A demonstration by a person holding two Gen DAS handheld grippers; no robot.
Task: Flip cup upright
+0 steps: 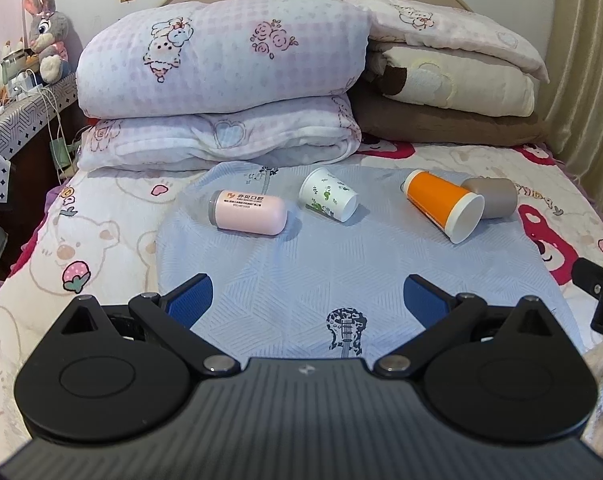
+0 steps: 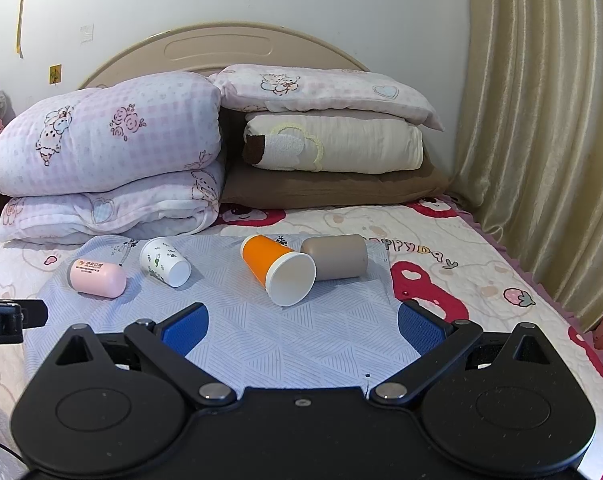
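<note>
Several cups lie on their sides on a light blue cloth (image 1: pixel 341 264) on the bed. From left to right: a pink cup (image 1: pixel 247 213) (image 2: pixel 97 276), a white cup with green print (image 1: pixel 328 195) (image 2: pixel 164 262), an orange cup with a white rim (image 1: pixel 443 205) (image 2: pixel 279 269), and a grey-brown cup (image 1: pixel 491 197) (image 2: pixel 335 257) touching the orange one. My left gripper (image 1: pixel 307 300) is open and empty, short of the cups. My right gripper (image 2: pixel 303 326) is open and empty, just short of the orange cup.
Folded quilts and pillows (image 1: pixel 221 80) (image 2: pixel 333 140) are stacked at the headboard behind the cups. A curtain (image 2: pixel 541 140) hangs on the right. A cluttered side table (image 1: pixel 17 120) with a plush rabbit stands left. Part of the other gripper shows at each view's edge (image 1: pixel 601 300) (image 2: pixel 5 318).
</note>
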